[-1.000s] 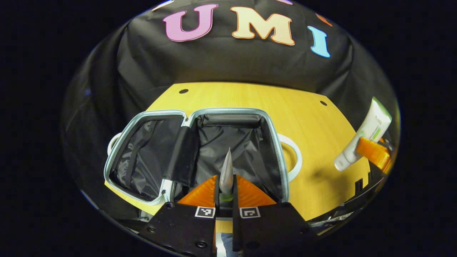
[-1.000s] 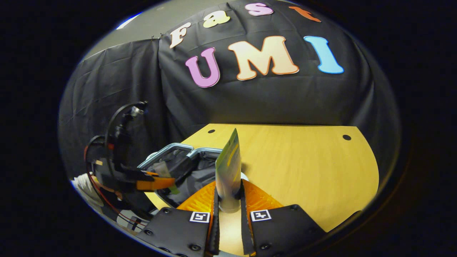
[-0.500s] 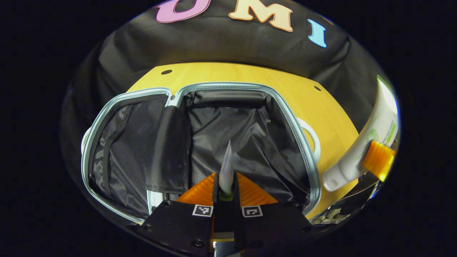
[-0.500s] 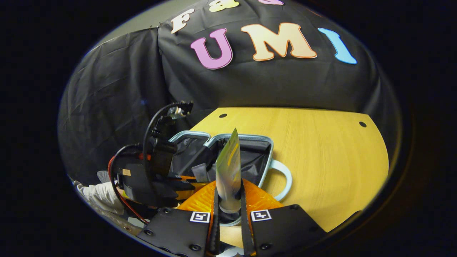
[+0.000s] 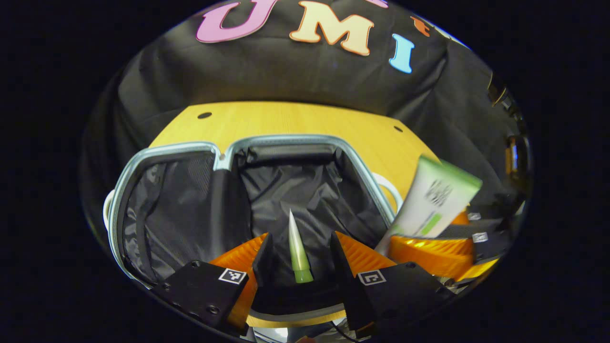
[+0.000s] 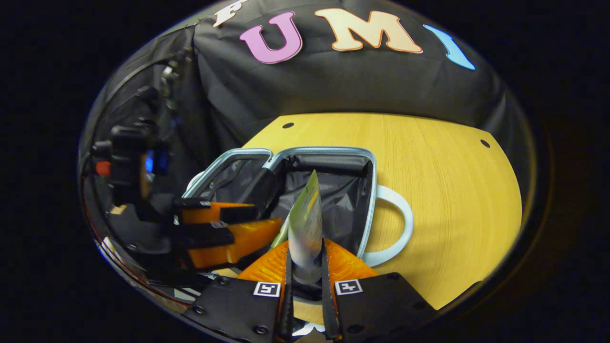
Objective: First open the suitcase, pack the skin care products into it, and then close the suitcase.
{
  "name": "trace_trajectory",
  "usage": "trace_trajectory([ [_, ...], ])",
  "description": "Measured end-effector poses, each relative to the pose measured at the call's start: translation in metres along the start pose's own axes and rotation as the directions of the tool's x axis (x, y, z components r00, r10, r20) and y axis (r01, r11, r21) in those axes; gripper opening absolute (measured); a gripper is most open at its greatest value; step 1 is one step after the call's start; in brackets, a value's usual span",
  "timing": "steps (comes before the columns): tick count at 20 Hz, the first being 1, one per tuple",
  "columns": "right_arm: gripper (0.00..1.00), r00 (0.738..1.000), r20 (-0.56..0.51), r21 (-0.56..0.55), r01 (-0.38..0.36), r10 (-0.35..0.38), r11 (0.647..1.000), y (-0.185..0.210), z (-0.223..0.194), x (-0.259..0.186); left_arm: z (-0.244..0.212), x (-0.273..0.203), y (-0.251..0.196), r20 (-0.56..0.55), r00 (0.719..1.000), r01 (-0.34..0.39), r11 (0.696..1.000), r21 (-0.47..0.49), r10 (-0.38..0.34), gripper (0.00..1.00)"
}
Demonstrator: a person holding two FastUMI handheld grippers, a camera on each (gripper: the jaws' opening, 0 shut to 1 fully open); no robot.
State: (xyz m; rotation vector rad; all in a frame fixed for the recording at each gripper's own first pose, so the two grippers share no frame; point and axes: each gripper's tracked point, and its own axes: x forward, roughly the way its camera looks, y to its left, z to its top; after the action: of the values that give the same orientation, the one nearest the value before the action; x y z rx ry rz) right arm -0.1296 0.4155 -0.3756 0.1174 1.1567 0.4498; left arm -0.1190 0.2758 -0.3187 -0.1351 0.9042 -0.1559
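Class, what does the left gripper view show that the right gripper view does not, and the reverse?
Left gripper view: the left gripper with fingers apart around a slim green-capped tube, and the white tube broad face on. Right gripper view: the right gripper pressed on that white tube, seen edge-on, and the whole white handle loop. Both: the open suitcase on the wooden table.
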Motion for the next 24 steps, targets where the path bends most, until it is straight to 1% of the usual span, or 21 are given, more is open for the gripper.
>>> trace_trajectory([
  [1,0.27,1.000,-0.013,-0.001,0.012,-0.012,1.000,-0.001,-0.006,0.007,0.008,-0.006,0.006,0.027,1.000,-0.008,1.000,-0.013,0.009,0.77],
  [2,0.23,0.999,-0.025,-0.005,0.026,-0.026,1.000,-0.004,-0.009,0.013,0.014,-0.011,0.013,0.047,0.999,-0.016,1.000,-0.026,0.017,0.73],
  [3,0.28,0.999,-0.036,-0.011,0.036,-0.036,0.999,-0.003,-0.013,0.018,0.018,-0.015,0.024,0.064,0.997,-0.034,0.999,-0.038,0.036,0.80],
  [4,0.28,0.998,-0.047,-0.013,0.045,-0.046,0.999,-0.004,-0.017,0.023,0.021,-0.018,0.035,0.073,0.996,-0.055,0.997,-0.045,0.058,0.75],
  [7,0.30,0.996,-0.072,-0.012,0.057,-0.058,0.998,-0.005,-0.024,0.031,0.020,-0.033,0.076,0.085,0.987,-0.133,0.989,-0.072,0.139,0.76],
  [8,0.32,0.997,-0.058,-0.005,0.057,-0.057,0.998,-0.004,-0.020,0.033,0.018,-0.037,0.092,0.083,0.982,-0.162,0.983,-0.084,0.169,0.76],
  [9,0.29,0.997,-0.051,-0.001,0.061,-0.061,0.998,-0.005,-0.018,0.033,0.018,-0.042,0.106,0.083,0.977,-0.187,0.977,-0.097,0.195,0.80],
  [10,0.35,0.997,-0.047,0.007,0.060,-0.060,0.998,-0.005,-0.016,0.033,0.016,-0.047,0.120,0.077,0.972,-0.212,0.971,-0.113,0.222,0.76],
  [11,0.32,0.998,-0.021,0.018,0.058,-0.057,0.998,-0.004,-0.010,0.030,0.015,-0.052,0.134,0.075,0.965,-0.239,0.962,-0.130,0.249,0.80],
  [12,0.31,0.999,0.006,0.029,0.050,-0.050,0.998,-0.003,0.000,0.027,0.015,-0.056,0.148,0.077,0.958,-0.265,0.953,-0.145,0.278,0.76],
  [13,0.37,0.999,0.032,0.037,0.037,-0.038,0.999,-0.001,0.008,0.025,0.016,-0.061,0.161,0.079,0.949,-0.290,0.944,-0.157,0.304,0.76],
  [14,0.58,0.998,0.058,0.040,0.037,-0.039,0.999,-0.001,0.015,0.022,0.017,-0.066,0.173,0.082,0.941,-0.312,0.936,-0.165,0.328,0.76],
  [15,0.79,0.996,0.090,0.048,0.021,-0.025,0.999,0.002,0.025,0.018,0.019,-0.071,0.183,0.088,0.934,-0.328,0.928,-0.174,0.347,0.78],
  [16,1.00,0.989,0.144,0.059,0.005,-0.013,0.998,0.004,0.038,0.013,0.022,-0.074,0.193,0.096,0.926,-0.345,0.921,-0.180,0.365,0.82],
  [17,0.98,0.982,0.190,0.062,-0.008,-0.004,0.998,0.006,0.050,0.004,0.023,-0.078,0.202,0.097,0.919,-0.360,0.914,-0.185,0.381,0.85],
  [18,0.98,0.973,0.229,0.060,-0.009,-0.005,0.998,0.006,0.062,-0.003,0.024,-0.080,0.211,0.100,0.911,-0.377,0.907,-0.190,0.400,0.81],
  [19,0.98,0.965,0.263,0.052,0.000,-0.013,0.999,0.003,0.071,-0.010,0.025,-0.082,0.219,0.099,0.906,-0.388,0.900,-0.199,0.412,0.85],
  [20,0.98,0.957,0.288,0.044,0.011,-0.023,0.999,0.000,0.079,-0.016,0.025,-0.085,0.227,0.097,0.901,-0.397,0.894,-0.208,0.423,0.81],
  [24,0.98,0.937,0.343,0.053,0.052,-0.067,0.997,-0.016,0.098,-0.033,0.022,-0.089,0.270,0.070,0.879,-0.446,0.866,-0.226,0.471,0.82],
])
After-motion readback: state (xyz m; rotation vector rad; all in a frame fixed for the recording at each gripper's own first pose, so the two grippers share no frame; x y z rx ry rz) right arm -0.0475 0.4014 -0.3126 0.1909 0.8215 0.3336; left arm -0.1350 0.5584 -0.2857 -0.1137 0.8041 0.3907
